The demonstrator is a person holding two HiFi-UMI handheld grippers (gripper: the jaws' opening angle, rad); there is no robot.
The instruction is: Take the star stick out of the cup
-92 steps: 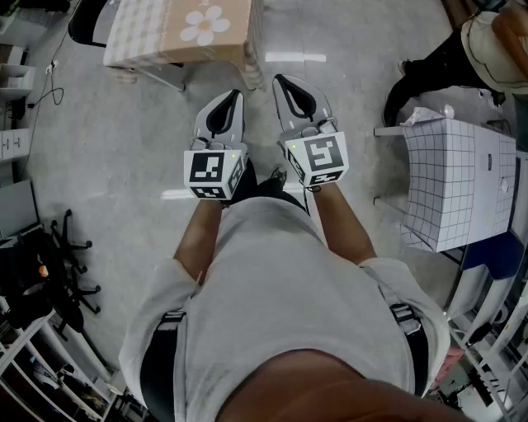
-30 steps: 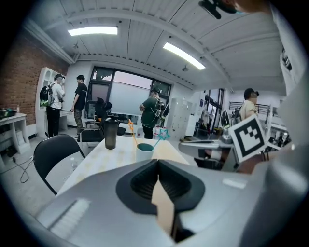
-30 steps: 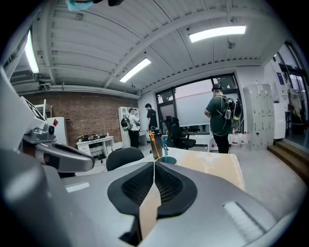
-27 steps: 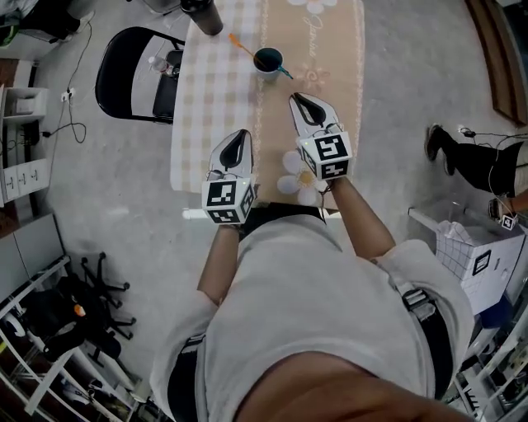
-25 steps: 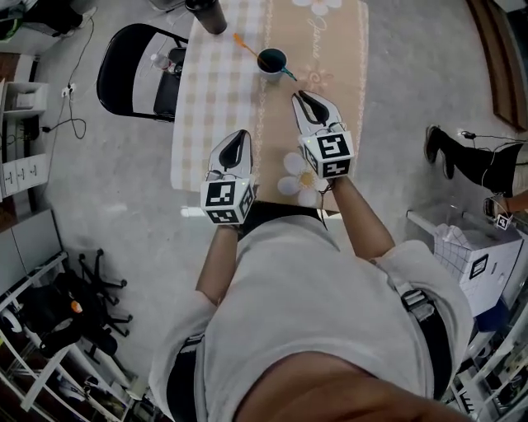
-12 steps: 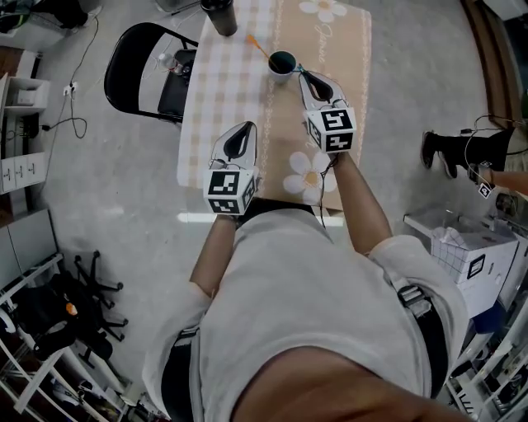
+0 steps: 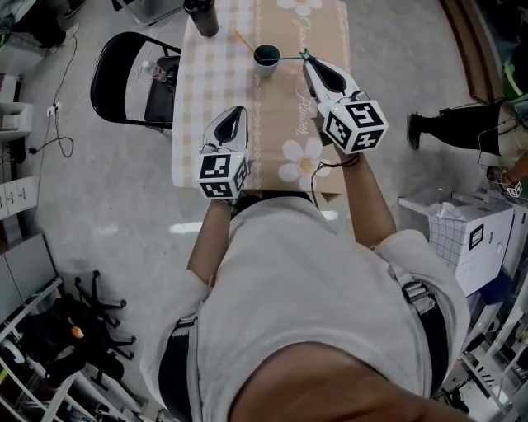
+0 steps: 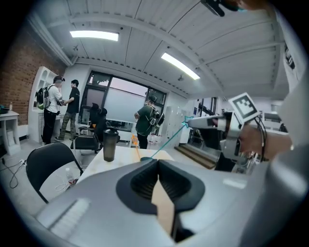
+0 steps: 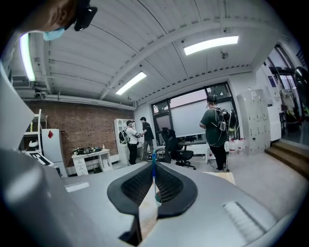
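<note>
**Checker:** Entry for this moment, nearest first. State of your tongs?

**Me:** Left tongs [image 8: 158, 163]: pressed together, nothing between them, held low over the near part of the bench [image 7: 219, 82], which has a checked and tan cloth. They take no part in the work. Right tongs [image 9: 153, 166]: reached forward and pinching the thin teal star stick [image 8: 166, 140]. In the right gripper view it stands upright in the seam between the pads.

**Checker:** Where on the stick is the hold?

**Me:** Just under the star, at the top end. From there the shaft slants down and away to my left. Its foot is inside the small pale cup with the dark interior [image 7: 266, 56], so the stick is gripped but not yet out.

**Checker:** Handling notes?

**Me:** Judgement only. It looks very light, slim, probably smooth plastic and a little springy. Weight is no concern. Rotation is: with a hold at one end, the long free shaft could swivel in the pads. The star should act as a stop against slipping through. The cup also looks light, so dragging the shaft across its rim could tip it. I would draw the stick out along its own slant, up and towards my right.

**Checker:** Anything beyond the cup?

**Me:** A thin orange stick [image 7: 242, 39] leans out of the cup's far side and should be left alone. Further back a tall black tumbler [image 7: 200, 15] stands at the bench's far end. A black folding chair [image 7: 124, 78] sits off the left edge, and people stand well back in the room.
</note>
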